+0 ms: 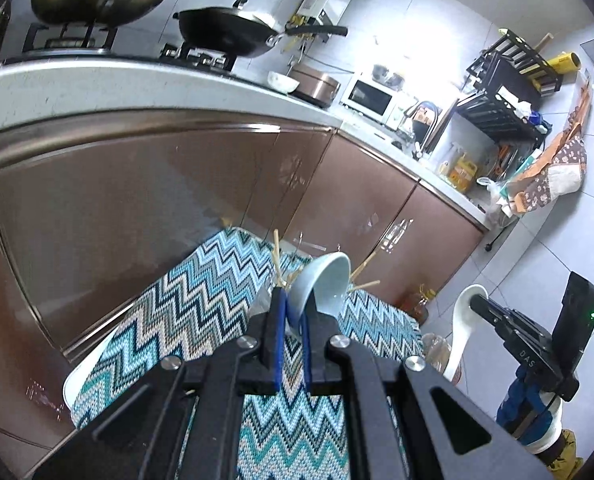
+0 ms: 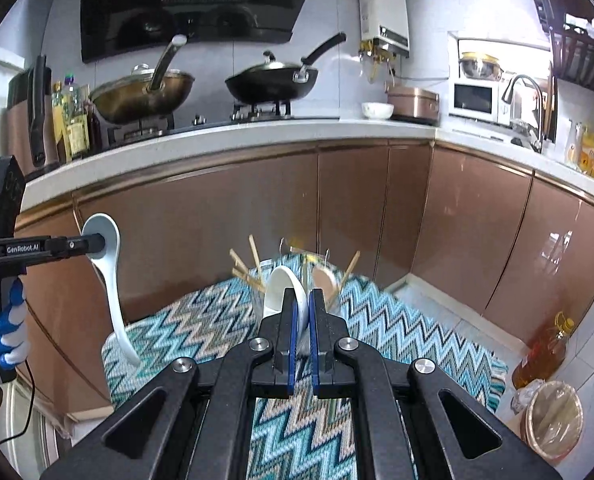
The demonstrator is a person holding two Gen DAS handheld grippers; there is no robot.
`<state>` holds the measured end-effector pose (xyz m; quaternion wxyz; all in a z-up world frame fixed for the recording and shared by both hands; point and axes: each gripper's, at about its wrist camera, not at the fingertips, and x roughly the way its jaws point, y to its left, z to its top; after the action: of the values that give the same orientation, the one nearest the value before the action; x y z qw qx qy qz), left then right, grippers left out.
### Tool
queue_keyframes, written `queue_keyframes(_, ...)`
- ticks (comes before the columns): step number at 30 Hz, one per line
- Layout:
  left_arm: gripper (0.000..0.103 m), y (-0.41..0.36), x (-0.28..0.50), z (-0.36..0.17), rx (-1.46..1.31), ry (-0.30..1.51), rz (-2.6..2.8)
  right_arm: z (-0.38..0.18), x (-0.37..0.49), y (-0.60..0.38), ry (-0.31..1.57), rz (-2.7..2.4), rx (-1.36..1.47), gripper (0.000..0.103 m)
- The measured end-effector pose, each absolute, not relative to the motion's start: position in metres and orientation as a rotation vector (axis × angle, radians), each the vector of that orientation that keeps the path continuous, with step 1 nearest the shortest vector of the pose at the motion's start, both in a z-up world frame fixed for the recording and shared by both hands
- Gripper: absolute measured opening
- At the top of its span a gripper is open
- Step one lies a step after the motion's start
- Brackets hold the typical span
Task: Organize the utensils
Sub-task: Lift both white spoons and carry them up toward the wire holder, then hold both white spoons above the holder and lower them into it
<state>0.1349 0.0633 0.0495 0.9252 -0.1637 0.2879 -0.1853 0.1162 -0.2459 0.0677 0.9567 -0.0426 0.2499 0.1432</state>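
My left gripper is shut on the bowl end of a pale blue ceramic spoon, held above the zigzag cloth; from the right wrist view that spoon hangs handle-down from the left gripper. My right gripper is shut on a white ceramic spoon; in the left wrist view that spoon hangs from the right gripper. Wooden chopsticks and a beige spoon stand in a holder behind both grippers.
Brown cabinet doors face the cloth-covered table. The counter above carries two woks, a rice cooker and a microwave. An oil bottle and a lined bin stand on the floor at right.
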Motion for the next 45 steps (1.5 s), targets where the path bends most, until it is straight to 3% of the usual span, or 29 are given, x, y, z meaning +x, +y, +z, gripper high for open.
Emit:
queue_keyframes(15,0.006,0.045,0.174,0.083,-0.356,0.52,-0.387,0.1,0.156,-0.241,0.383,0.297,-0.057,0.005)
queue_keyframes(45,0.006,0.006,0.269,0.096,-0.393,0.473,-0.406,0.112,0.235,-0.252,0.216,0.253,0.0,0.005)
